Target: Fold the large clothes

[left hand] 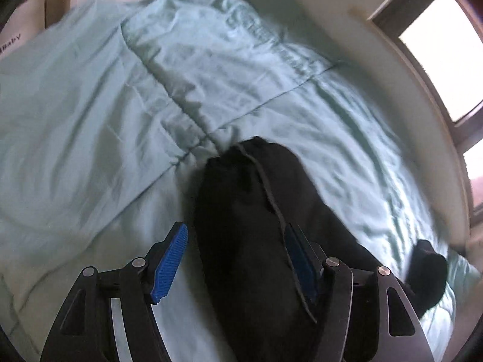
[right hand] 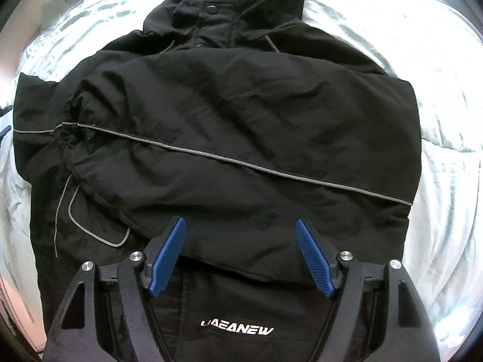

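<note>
A black hooded jacket [right hand: 241, 114] lies front up on the bed, hood at the top of the right wrist view. One sleeve is folded across its chest, marked by a grey piping line [right hand: 229, 158]. A white logo [right hand: 237, 330] shows near the bottom. My right gripper [right hand: 241, 241] hovers over the jacket's lower part, open, with nothing between its blue pads [right hand: 164, 265]. In the blurred left wrist view a black sleeve [left hand: 250, 211] runs between my left gripper's [left hand: 235, 250] fingers. It overlaps the right pad, and a gap shows beside the left pad [left hand: 169, 262].
A pale green duvet [left hand: 120, 96] covers the bed under the jacket. A window [left hand: 437, 51] and a cream wall run along the right. A cardboard box [left hand: 21, 27] stands at the far left corner. Another black part of the jacket [left hand: 428, 271] lies at lower right.
</note>
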{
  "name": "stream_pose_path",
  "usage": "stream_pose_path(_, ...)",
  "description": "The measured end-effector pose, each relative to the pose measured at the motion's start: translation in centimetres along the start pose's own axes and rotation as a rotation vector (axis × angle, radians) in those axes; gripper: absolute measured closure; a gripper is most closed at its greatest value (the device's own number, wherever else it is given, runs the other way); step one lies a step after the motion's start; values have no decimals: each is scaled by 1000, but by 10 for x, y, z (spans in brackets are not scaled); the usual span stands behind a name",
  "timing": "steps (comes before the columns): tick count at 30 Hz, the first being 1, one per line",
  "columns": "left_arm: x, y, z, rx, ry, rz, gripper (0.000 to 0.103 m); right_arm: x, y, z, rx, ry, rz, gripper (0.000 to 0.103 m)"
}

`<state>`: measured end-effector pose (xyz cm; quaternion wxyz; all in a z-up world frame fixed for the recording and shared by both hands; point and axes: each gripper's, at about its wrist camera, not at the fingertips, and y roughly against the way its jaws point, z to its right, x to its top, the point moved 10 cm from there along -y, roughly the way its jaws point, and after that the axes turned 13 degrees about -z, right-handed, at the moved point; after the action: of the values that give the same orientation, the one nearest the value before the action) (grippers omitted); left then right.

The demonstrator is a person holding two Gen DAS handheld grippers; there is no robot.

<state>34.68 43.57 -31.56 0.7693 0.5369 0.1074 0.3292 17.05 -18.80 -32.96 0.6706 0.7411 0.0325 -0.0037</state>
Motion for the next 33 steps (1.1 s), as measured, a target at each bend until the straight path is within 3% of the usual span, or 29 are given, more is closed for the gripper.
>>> stream_pose_path(6, 14, -42, -3, -16, 23, -28, 35, 11, -13, -6, 7, 0, -36, 24)
stream_pose_path(7, 14, -39, 0, -29, 6, -11, 49, 10, -13, -7, -4, 12, -35, 24)
stream_pose_path(8, 12, -35, 4, -48, -6, -8, 79, 11, -12, -11, -14, 28, -30, 24)
stream_pose_path(10, 8, -16, 8, -63, -8, 37, 87, 15, -9, -19, -12, 45, -15, 24)
stream_pose_path(16, -23, 90, -12, 15, 45, 263, 88, 38, 18, -60, 45, 137, 99, 24)
stream_pose_path(20, -55, 130, -66, 316, 124, 340, 88, 57, 31, -120, 89, 260, 171, 29)
stream_pose_path(22, -68, 121, -77, 390, 95, 308, 88, 65, 28, -157, 80, 348, 189, 45)
stream_pose_path(24, -75, 111, -79, 399, 77, 289, 88, 72, 17, -185, 68, 392, 178, 48)
stream_pose_path(25, -77, 109, -78, 381, 65, 288, 89, 74, 11, -192, 59, 401, 173, 54)
stream_pose_path(28, -82, 115, -63, 335, 15, 308, 89, 81, -21, -211, 20, 420, 130, 59)
stream_pose_path(31, -88, 126, -25, 264, -93, 315, 89, 82, -55, -214, -8, 422, 64, 59)
stream_pose_path(33, -101, 133, 10, 225, -202, 313, 89, 84, -54, -213, 20, 417, 51, 59)
